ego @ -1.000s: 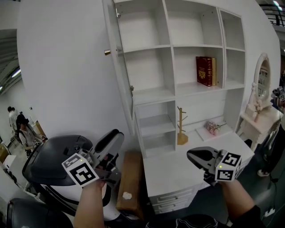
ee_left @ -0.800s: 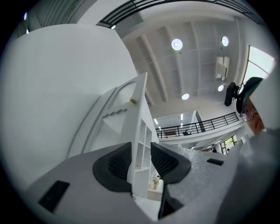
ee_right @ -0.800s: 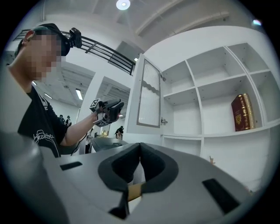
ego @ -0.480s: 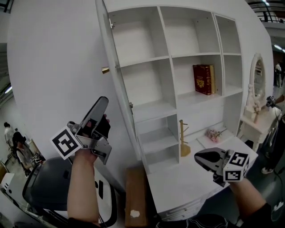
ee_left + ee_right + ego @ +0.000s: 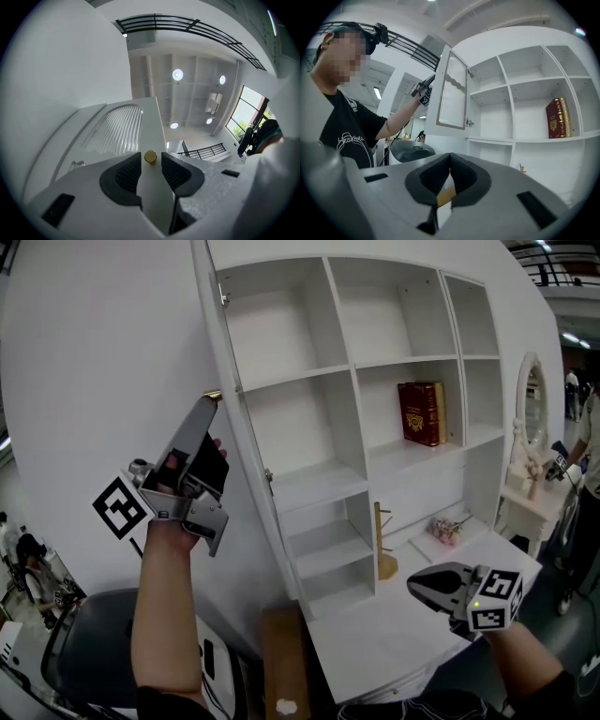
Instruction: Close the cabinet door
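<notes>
Nearest, the right tool is held low and level over the white tabletop. Its jaws are together, with nothing between them. Left of the tabletop, a cardboard box stands on the floor.

Higher up and to the left, the left tool points upward at the cabinet door with its jaws apart. The door's small brass knob sits between the tips of the jaws. A thin gap shows on each side of it, so the pads do not press on it. The door stands wide open, swung out from the left side of the white cabinet, and a ribbed glass panel fills its frame.

Behind the door the cabinet's compartments lie open. A red book stands upright on a middle shelf. At the back of the tabletop stands a wooden stand, with a small bunch of pink flowers lying to its right. Farthest right, an oval mirror stands on a small white table.
</notes>
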Demonstrator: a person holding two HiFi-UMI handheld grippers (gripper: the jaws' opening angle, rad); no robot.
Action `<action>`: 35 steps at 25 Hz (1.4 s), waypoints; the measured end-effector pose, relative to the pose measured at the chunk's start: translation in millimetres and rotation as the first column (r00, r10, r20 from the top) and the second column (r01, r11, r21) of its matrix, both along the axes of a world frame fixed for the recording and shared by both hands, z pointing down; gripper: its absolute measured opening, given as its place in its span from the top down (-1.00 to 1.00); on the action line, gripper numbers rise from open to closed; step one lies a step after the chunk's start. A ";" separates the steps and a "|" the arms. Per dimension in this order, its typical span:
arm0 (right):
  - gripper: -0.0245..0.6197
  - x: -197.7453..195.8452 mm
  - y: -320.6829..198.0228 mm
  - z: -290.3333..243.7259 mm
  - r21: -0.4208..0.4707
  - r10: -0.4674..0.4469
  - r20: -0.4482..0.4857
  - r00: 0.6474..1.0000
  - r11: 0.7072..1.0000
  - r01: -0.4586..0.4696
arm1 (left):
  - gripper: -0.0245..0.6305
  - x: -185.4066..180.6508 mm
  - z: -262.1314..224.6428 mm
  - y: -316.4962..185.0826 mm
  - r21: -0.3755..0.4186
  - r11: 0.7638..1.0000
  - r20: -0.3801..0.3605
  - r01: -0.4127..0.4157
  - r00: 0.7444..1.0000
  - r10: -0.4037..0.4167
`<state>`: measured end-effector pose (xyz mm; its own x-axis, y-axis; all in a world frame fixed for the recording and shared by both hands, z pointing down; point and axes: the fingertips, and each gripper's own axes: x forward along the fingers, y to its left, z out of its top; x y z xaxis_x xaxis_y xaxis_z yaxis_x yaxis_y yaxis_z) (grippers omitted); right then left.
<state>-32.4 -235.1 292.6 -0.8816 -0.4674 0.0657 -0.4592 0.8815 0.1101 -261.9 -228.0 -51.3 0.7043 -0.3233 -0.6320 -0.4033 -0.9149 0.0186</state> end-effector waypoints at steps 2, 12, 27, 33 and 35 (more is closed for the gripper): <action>0.91 -2.1 2.3 6.4 0.011 0.003 -0.027 1.000 1.000 -0.002 | 0.55 1.7 -1.9 2.9 0.018 1.000 0.004 -0.011 1.000 0.011; 0.92 -9.7 6.1 7.8 -0.011 -0.022 -0.012 1.000 1.000 0.022 | 0.68 5.3 -4.5 9.6 0.085 0.996 0.025 -0.030 0.999 0.028; 0.92 -38.5 10.3 16.4 -0.029 -0.047 0.077 0.996 0.998 0.049 | 0.68 8.6 -3.9 12.6 0.134 0.989 0.082 0.070 0.993 -0.082; 0.91 -49.7 13.7 39.4 -0.080 -0.021 0.108 0.994 0.996 0.029 | 0.68 9.3 -5.5 13.8 0.140 0.985 0.094 0.102 0.989 -0.116; 0.91 -52.3 9.8 47.7 -0.104 -0.012 0.114 0.993 0.994 0.024 | 0.68 13.5 -5.0 9.7 0.143 0.985 0.108 0.101 0.987 -0.117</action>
<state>-84.8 -225.3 340.3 -0.8941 -0.4476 0.0130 -0.4478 0.8934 -0.0355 -248.4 -218.3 -56.3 0.7403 -0.3185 -0.5920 -0.4931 -0.8558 -0.1562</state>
